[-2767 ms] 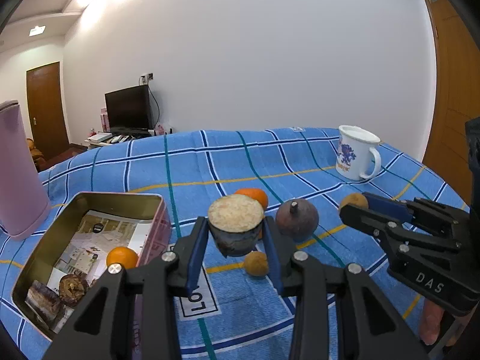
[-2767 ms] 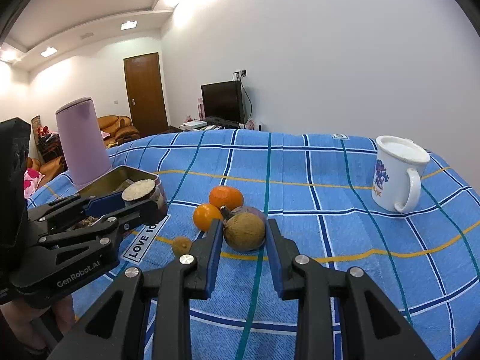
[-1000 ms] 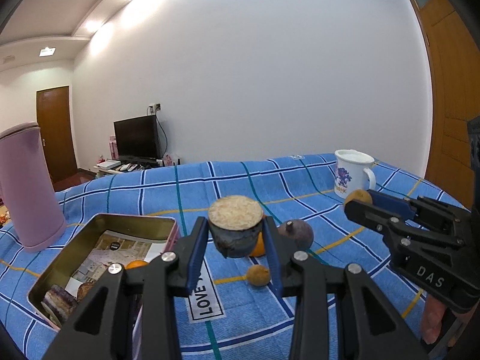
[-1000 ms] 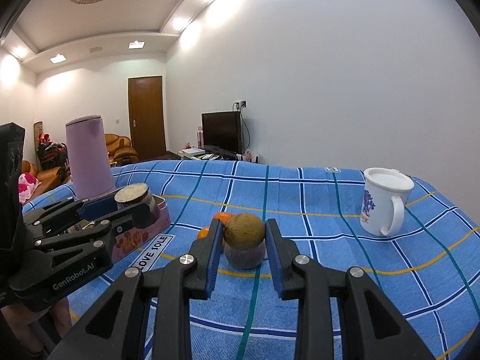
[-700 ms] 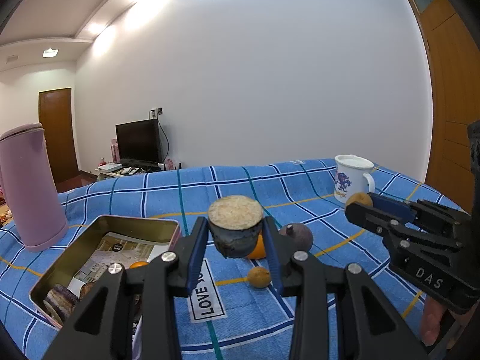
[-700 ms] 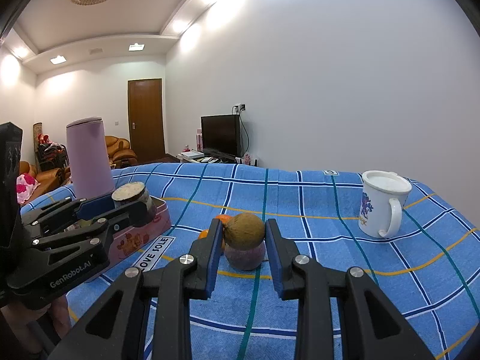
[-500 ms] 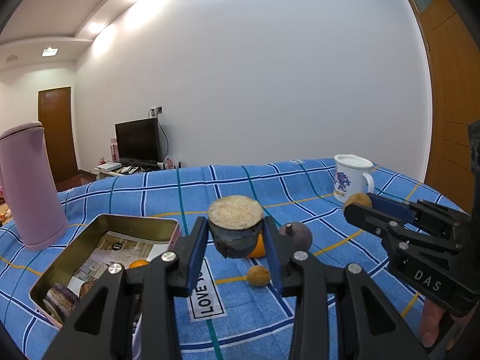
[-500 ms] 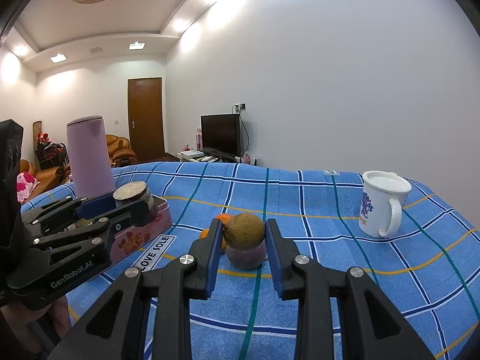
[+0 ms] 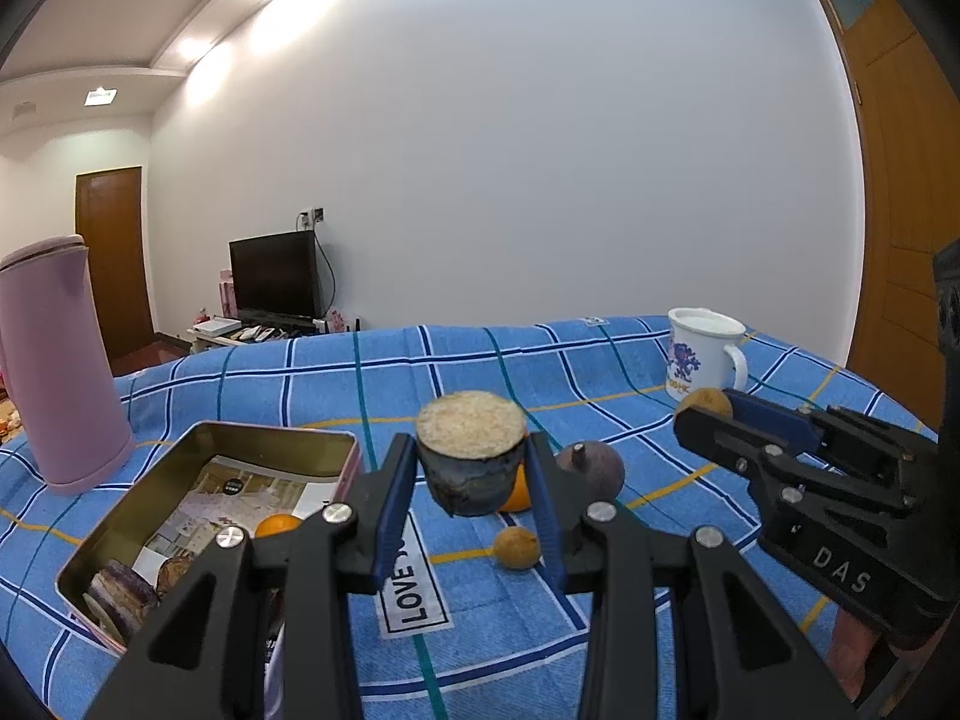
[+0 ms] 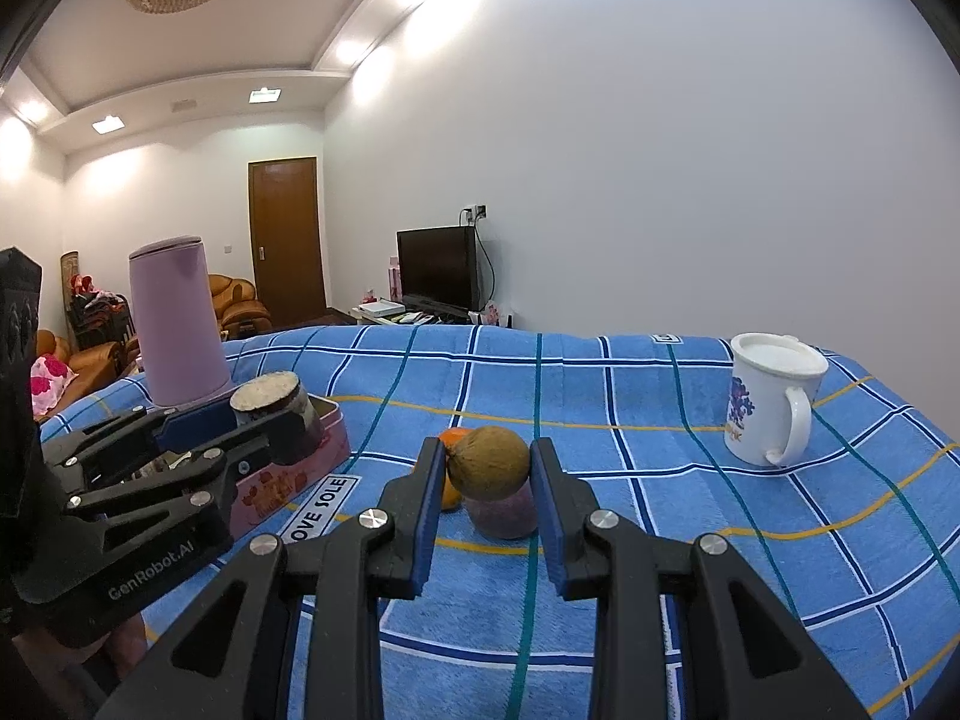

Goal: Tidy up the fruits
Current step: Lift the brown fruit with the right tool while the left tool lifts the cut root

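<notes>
Holding a dark cut chunk with a pale grainy top [image 9: 471,459] between its blue pads, your left gripper [image 9: 471,480] hangs above the blue checked cloth [image 9: 600,372], just right of the open metal tin [image 9: 198,468]. Your right gripper [image 10: 487,474] is clamped on a round brownish fruit [image 10: 489,462], lifted clear of the cloth. What the chunk is you cannot tell from either view. Behind it, an orange [image 9: 517,492] shows only as a sliver past the right pad, and the dark purple fruit with a stub stem [image 9: 591,471] lies beside it on the cloth, partly covered by that same finger. A small tan fruit [image 9: 516,547] lies in the open, nearer you. Inside the tin you see a second orange [image 9: 277,525] half hidden by the left finger, plus brown and purple pieces [image 9: 123,591] at the near corner that are too dim to name; the tin's near edge is cut off by the gripper body. From the right wrist view, the purple fruit [image 10: 501,510] sits directly below the held brown one, mostly masked by it. The white mug [image 10: 768,399] stands well apart at the right, the pink flask [image 9: 57,360] at the far left, its side cropped by the frame.
</notes>
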A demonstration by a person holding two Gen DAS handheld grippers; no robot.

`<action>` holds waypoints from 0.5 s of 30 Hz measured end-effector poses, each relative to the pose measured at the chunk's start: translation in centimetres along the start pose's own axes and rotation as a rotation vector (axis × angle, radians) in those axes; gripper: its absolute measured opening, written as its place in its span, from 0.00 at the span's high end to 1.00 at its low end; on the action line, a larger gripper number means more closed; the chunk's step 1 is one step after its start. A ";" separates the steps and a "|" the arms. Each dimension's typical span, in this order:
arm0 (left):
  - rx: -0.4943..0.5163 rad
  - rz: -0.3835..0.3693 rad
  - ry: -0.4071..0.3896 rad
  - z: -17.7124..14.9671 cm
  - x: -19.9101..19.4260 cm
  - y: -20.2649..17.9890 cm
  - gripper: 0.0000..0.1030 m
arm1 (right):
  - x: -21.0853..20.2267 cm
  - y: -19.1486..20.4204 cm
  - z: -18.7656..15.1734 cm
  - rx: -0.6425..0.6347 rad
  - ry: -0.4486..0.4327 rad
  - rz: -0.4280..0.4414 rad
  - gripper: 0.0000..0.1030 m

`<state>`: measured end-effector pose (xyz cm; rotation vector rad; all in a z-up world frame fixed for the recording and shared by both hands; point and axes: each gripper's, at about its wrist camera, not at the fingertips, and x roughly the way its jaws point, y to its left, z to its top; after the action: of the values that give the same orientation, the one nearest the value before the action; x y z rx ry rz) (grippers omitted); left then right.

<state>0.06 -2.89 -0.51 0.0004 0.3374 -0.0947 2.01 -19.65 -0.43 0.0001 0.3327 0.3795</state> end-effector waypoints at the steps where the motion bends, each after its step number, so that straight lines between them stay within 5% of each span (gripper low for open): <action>1: -0.001 0.000 0.001 0.0 0.0 0.0 0.62 | 0.0 0.1 0.0 -0.002 0.000 0.001 0.70; 15: -0.019 -0.004 0.009 -0.1 0.0 0.4 0.62 | 0.7 2.1 0.1 -0.011 0.007 0.017 0.70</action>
<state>0.04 -2.46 -0.55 -0.0190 0.3472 -0.0959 1.95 -17.44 -0.42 -0.0091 0.3381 0.3983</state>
